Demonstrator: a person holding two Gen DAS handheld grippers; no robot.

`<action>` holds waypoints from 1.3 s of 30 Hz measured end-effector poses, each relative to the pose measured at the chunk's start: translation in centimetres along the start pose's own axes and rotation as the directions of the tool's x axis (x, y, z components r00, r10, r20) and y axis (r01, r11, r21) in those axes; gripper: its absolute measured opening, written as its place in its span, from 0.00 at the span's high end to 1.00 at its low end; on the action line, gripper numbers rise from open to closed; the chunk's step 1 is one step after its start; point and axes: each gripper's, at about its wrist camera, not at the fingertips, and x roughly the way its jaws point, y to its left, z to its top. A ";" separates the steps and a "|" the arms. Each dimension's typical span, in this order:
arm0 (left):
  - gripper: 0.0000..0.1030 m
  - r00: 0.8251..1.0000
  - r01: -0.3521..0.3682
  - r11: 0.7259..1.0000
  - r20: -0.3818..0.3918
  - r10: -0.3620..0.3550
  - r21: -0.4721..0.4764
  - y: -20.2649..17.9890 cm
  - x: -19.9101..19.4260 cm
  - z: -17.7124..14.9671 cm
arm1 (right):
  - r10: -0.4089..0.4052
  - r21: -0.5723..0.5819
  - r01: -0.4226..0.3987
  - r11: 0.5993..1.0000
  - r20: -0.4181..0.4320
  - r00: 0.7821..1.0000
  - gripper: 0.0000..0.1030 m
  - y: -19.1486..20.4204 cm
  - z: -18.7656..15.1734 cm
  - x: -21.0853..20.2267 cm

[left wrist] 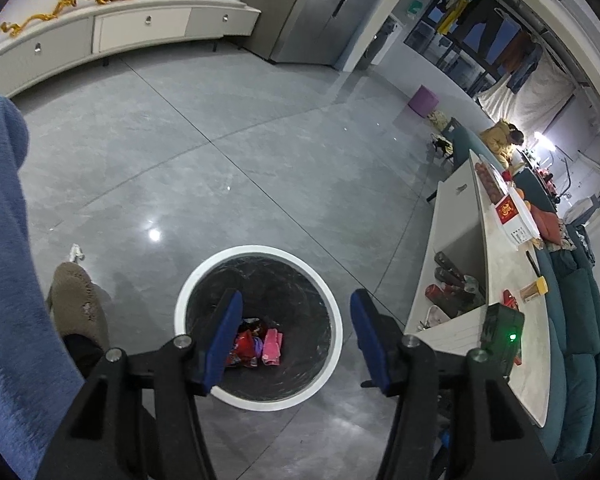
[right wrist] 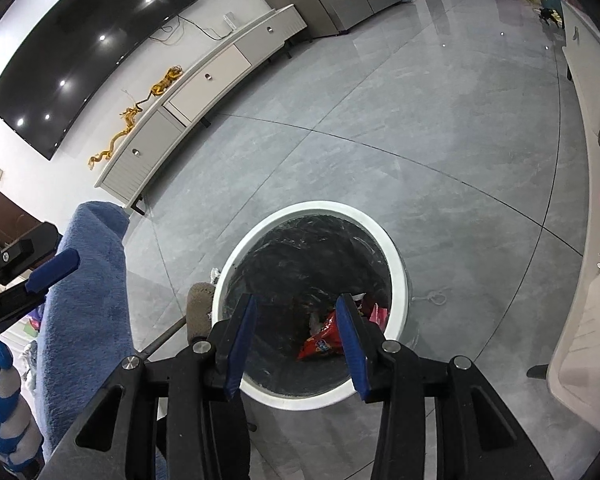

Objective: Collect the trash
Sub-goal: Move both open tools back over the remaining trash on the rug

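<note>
A round white-rimmed trash bin (left wrist: 328, 300) with a black liner stands on the grey floor; it also shows in the right wrist view (right wrist: 400, 264). Red and pink wrappers (left wrist: 256, 346) lie at its bottom, and a red snack bag (right wrist: 320, 340) shows in the right wrist view. My left gripper (left wrist: 296, 312) is open and empty above the bin. My right gripper (right wrist: 296, 312) is open and empty above the bin too. The left gripper's blue finger (right wrist: 52, 266) shows at the left of the right wrist view.
A small white scrap (left wrist: 75, 253) lies on the floor left of the bin, beside a brown slipper (left wrist: 78, 300). A white coffee table (left wrist: 512, 296) with boxes and cans stands right, a teal sofa (left wrist: 580, 340) behind it. A white TV cabinet (left wrist: 112, 36) lines the far wall.
</note>
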 end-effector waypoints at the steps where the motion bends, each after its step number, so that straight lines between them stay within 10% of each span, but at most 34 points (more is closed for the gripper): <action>1: 0.47 1.000 -0.006 1.000 0.008 0.006 -0.003 0.1 -0.6 -0.2 | 0.002 -0.004 -0.002 1.000 0.004 1.000 0.62 0.3 -0.1 -0.3; 14: 0.47 0.984 -0.054 0.997 0.168 0.062 -0.053 3.0 -10.7 -3.7 | 0.038 -0.093 -0.032 0.995 0.059 0.998 0.61 5.4 -0.9 -4.8; 23: 0.47 0.923 -0.100 0.982 0.353 0.151 -0.158 7.4 -20.0 -7.9 | 0.081 -0.199 -0.062 0.978 0.089 0.993 0.59 10.6 -1.4 -7.8; 39: 0.47 0.848 -0.197 0.925 0.417 0.327 -0.326 16.6 -31.8 -17.2 | 0.171 -0.404 -0.114 0.908 0.108 0.979 0.56 20.7 -4.5 -10.9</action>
